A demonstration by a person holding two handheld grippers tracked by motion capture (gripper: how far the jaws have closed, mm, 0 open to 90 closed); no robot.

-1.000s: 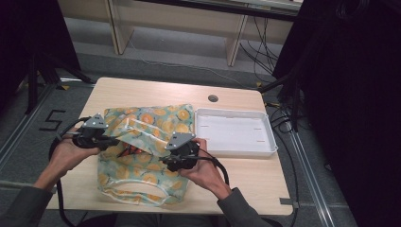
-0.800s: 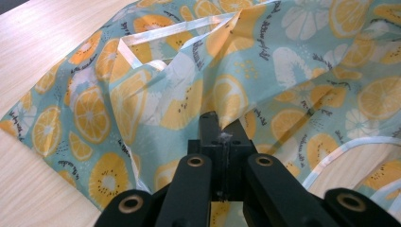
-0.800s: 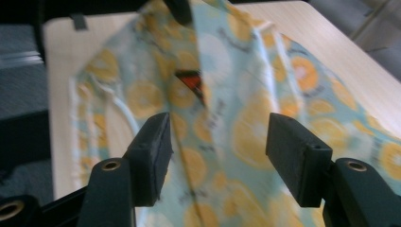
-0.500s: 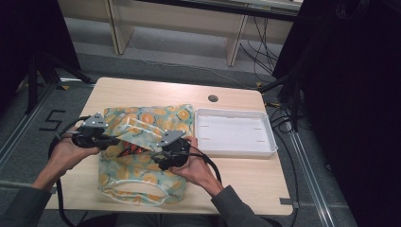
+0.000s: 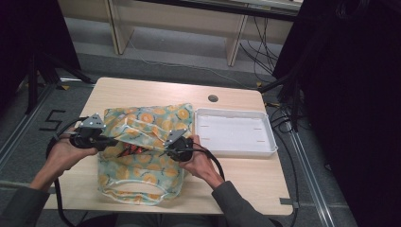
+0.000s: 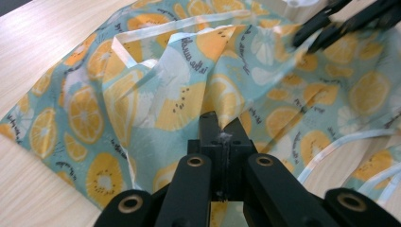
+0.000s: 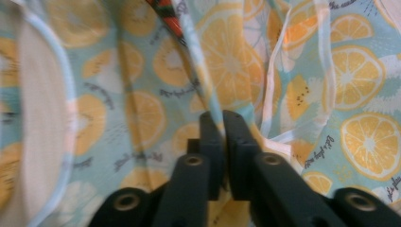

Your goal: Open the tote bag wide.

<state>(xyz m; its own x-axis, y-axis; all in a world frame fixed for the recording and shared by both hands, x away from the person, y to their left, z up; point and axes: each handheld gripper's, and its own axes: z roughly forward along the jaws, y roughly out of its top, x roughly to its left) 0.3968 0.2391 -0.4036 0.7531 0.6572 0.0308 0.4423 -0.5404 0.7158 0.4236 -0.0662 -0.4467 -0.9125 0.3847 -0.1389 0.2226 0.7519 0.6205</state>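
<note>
- Fabric first: one bag [image 5: 142,156], printed with orange slices on pale blue, lies crumpled on my side of the table [image 5: 142,92], left of centre, its white-trimmed handle loop nearest me.
- Something red [image 5: 128,150] shows through the bag's opening; I cannot tell what it is.
- I count two grippers, both at the bag.
- My left gripper [image 5: 111,141] sits at the bag's left edge, jaws pinched together on a fold of the cloth; in the left gripper view [image 6: 221,127] the fabric rises from between the tips.
- My right gripper [image 5: 165,150] is at the bag's middle right; its jaws have just been closing, and in the right gripper view [image 7: 222,120] a ridge of cloth is nipped between them.
- One white tray [image 5: 234,113] stands just beside the bag on the right, apart from both grippers.
- One round hole [image 5: 213,98] in the tabletop lies beyond the tray.
- Cables [image 5: 215,163] trail from both grippers back towards me.
</note>
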